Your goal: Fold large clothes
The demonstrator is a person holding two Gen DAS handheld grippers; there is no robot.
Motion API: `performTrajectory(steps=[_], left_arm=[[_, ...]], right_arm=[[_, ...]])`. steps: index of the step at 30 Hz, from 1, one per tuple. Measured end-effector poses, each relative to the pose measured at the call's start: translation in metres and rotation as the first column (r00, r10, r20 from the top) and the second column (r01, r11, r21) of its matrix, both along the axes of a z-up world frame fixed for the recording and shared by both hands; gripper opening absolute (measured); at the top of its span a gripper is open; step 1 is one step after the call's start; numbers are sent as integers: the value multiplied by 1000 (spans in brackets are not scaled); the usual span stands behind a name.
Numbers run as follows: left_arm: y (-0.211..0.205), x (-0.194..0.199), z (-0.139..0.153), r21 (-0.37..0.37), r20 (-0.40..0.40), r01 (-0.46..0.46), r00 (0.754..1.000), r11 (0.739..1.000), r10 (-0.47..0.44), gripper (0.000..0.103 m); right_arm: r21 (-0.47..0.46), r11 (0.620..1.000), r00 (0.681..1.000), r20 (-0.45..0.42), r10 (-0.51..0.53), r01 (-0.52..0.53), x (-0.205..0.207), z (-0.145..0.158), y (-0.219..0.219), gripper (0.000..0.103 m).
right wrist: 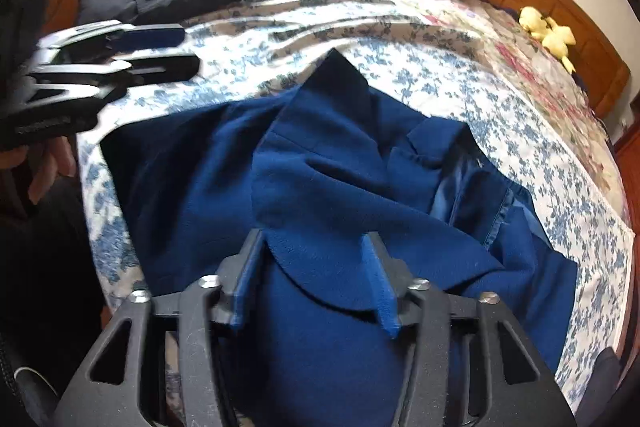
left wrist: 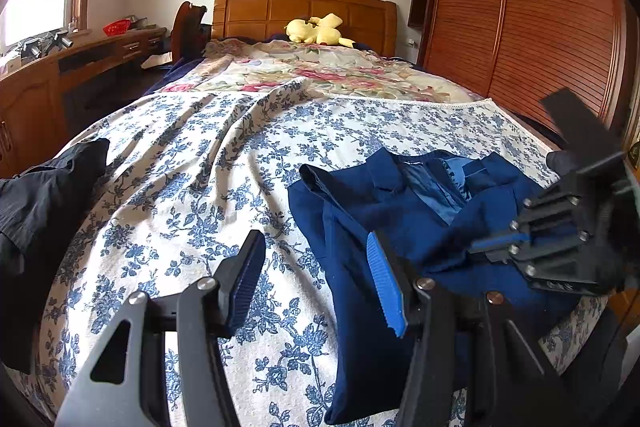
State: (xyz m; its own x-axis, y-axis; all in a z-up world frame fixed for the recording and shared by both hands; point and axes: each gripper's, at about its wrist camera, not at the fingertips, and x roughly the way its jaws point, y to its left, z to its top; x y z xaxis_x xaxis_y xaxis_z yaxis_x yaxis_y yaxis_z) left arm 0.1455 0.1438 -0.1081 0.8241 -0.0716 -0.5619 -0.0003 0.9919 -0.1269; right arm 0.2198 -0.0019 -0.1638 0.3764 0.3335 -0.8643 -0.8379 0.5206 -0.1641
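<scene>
- Right claw [right wrist: 314, 271] points down at the blue jacket [right wrist: 320, 167]. Its two fingers stand apart in its own view. A round flap of the jacket lies between them. I cannot see the pads press on it, so it does not look like a real grip yet.
- Left claw [left wrist: 314, 247] is about half open and holds nothing. It hangs over the flowery sheet [left wrist: 200, 167], just beside the jacket's left edge.
- The jacket lies on the sheet at the near end of the bed, in a messy heap. Its collar and shiny lining are at the far side, toward the headboard. Its bottom part is close to the person.
- I think its long way runs from the near edge of the bed up toward the headboard.
- The jacket is right under and in front of the right claw, so that claw is the nearer one. From the left claw, the jacket lies off to the right.
- I think the next move is to pinch the flap and pull it flat. The left claw would have to slide right to reach the other edge.
- Some black clothes [left wrist: 40, 203] lie well apart, at the left side of the bed.
</scene>
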Motion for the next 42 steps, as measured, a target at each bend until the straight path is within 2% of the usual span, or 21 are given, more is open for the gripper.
performTrajectory(steps=[3,6,9,12,17,20,23,26,31,36,42], left_arm=[[0,0,-2,4,-6,4,1000,1000,-4,52],[0,2,-3,4,-10,7,1000,1000,-7,52],[0,6,-4,-2,-14,13,1000,1000,-13,52],[0,12,-8,-11,-32,16,999,1000,-16,52],[-1,15,-8,-14,-30,21,999,1000,-22,52],[-2,15,-9,-13,-31,22,999,1000,-22,52],[-1,15,-9,-12,-31,22,999,1000,-22,52],[-1,15,-9,-13,-31,21,999,1000,-21,52],[-2,15,-8,-10,-32,22,999,1000,-22,52],[-3,15,-8,-5,-30,26,999,1000,-26,52],[-6,16,-8,-3,-27,30,999,1000,-30,52]], right_arm=[[-68,998,1000,10,-2,3,17,-8,5,0],[-76,997,996,90,-21,28,37,0,4,0],[-42,996,985,157,-74,81,67,18,0,0],[-57,988,956,267,-122,143,97,31,-2,0],[-31,970,912,346,-218,243,144,40,-10,0],[21,958,906,321,-277,286,157,45,-16,3],[79,951,908,283,-309,299,155,48,-21,19],[124,962,944,198,-263,242,141,46,-19,24],[143,978,981,96,-167,153,104,33,-9,36],[155,983,994,22,-103,99,73,21,-1,41],[138,989,998,-9,-56,57,53,11,1,46]])
